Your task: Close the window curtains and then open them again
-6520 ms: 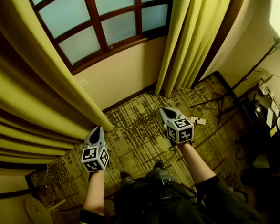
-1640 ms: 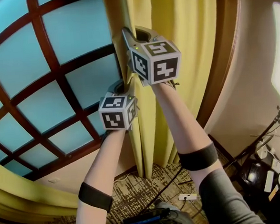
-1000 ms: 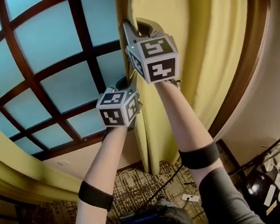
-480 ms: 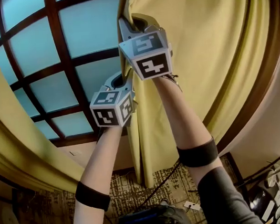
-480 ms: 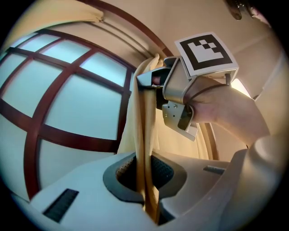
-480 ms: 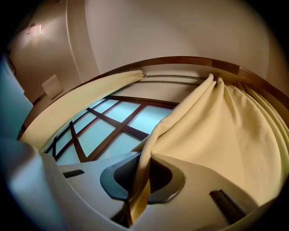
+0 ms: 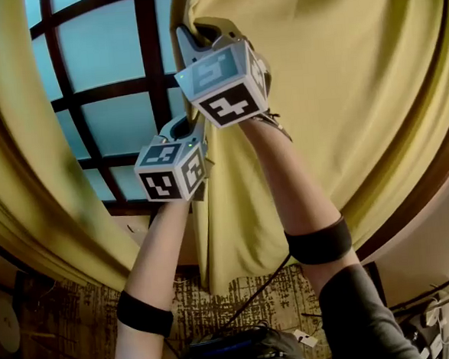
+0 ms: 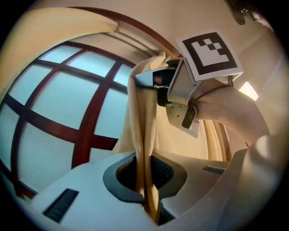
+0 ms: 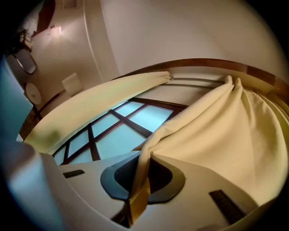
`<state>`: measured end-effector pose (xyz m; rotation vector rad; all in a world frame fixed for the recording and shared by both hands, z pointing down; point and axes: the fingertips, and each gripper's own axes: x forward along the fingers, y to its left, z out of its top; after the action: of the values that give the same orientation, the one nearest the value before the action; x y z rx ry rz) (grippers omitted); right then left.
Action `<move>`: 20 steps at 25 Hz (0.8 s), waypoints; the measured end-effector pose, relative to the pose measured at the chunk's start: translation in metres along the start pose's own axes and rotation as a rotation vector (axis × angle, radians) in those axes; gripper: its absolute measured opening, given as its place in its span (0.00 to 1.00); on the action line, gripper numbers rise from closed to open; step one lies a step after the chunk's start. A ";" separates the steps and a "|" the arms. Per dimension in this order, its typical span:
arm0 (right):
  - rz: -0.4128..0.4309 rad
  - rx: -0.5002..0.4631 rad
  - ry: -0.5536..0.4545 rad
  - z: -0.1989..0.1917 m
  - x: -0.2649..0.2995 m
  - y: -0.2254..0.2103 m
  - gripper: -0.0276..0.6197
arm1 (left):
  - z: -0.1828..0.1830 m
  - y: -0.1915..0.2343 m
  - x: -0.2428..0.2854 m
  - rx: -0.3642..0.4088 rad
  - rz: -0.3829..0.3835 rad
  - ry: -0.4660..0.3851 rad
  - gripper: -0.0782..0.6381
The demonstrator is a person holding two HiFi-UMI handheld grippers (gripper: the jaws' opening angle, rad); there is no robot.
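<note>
The right yellow curtain (image 7: 341, 90) hangs spread over the right part of the window (image 7: 102, 76). Both grippers hold its leading edge, raised in front of the glass. My right gripper (image 7: 190, 33) is the upper one, shut on the edge fold; in the right gripper view the cloth (image 9: 216, 135) runs down into the closed jaws (image 9: 137, 185). My left gripper (image 7: 190, 131) sits just below it, shut on the same edge (image 8: 144, 135), which is pinched between its jaws (image 8: 146, 180). The right gripper (image 8: 151, 80) shows above it. The left curtain (image 7: 23, 150) hangs at the far left.
Dark wooden bars (image 7: 151, 65) cross the window. A curved curtain rod (image 9: 194, 81) runs along the top. Below lie patterned carpet (image 7: 66, 324) and a cable (image 7: 256, 295). A wooden frame (image 7: 425, 191) borders the right side.
Both grippers have moved left across the window with the right curtain's edge. The curtain now covers more glass, and the gap to the left curtain has narrowed.
</note>
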<state>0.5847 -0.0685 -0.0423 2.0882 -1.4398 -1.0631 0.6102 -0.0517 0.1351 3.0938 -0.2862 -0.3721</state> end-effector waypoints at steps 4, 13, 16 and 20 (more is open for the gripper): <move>0.045 -0.020 -0.041 0.029 0.025 0.041 0.09 | 0.009 0.043 -0.030 -0.001 0.075 -0.027 0.11; 0.210 -0.038 -0.072 0.066 0.061 0.132 0.09 | 0.013 0.113 -0.085 -0.042 0.192 -0.054 0.11; 0.203 -0.006 -0.123 0.087 0.072 0.140 0.09 | 0.025 0.142 -0.104 -0.011 0.232 -0.076 0.11; 0.237 0.047 -0.152 0.104 0.069 0.151 0.09 | 0.028 0.151 -0.119 -0.021 0.251 -0.077 0.11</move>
<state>0.4247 -0.1806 -0.0313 1.8429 -1.7507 -1.1205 0.4623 -0.1785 0.1406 2.9763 -0.6584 -0.4816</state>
